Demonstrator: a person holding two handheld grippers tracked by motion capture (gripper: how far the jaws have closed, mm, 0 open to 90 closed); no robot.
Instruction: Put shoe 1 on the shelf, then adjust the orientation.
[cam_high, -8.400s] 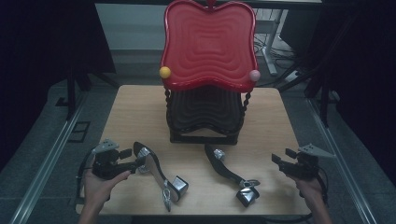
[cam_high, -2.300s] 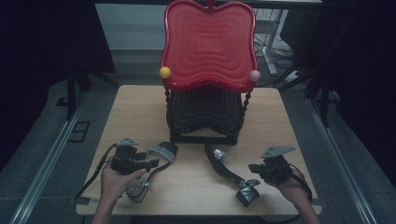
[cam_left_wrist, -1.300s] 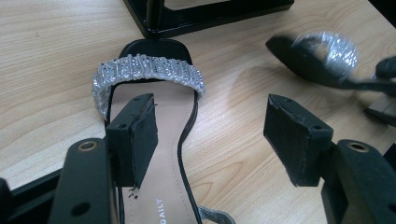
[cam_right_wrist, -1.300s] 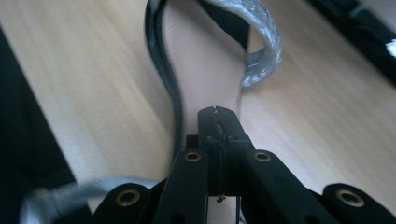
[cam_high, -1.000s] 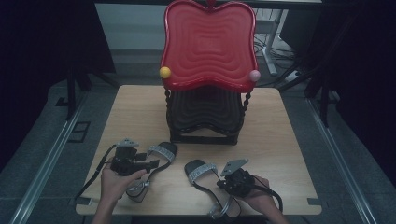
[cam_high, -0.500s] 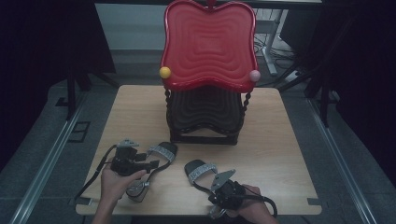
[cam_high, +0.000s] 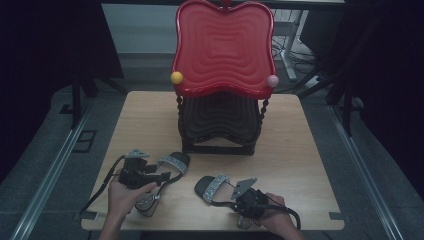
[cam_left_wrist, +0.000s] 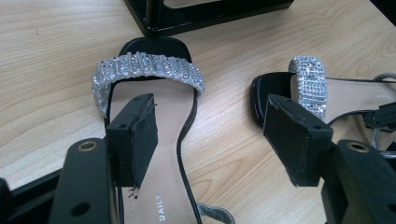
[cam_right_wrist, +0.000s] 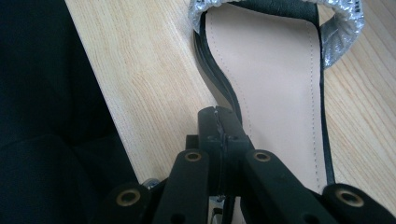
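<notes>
Sandals, two of them, lie side by side on the table (cam_high: 300, 150) in front of the red rack (cam_high: 222, 50). Left gripper (cam_high: 142, 172) hovers over the left sandal (cam_high: 167, 167), jaws wide apart, touching nothing. Right gripper (cam_high: 247, 200) has its jaws pressed together at the edge of the right sandal (cam_high: 212, 186); whether they pinch it, I cannot tell.

I read only "DAILY", printed in dark capitals on the beige insole of the left sandal (cam_left_wrist: 154, 154). It sits behind the sandal's glittery strap (cam_left_wrist: 147, 70); further letters are cut off.
</notes>
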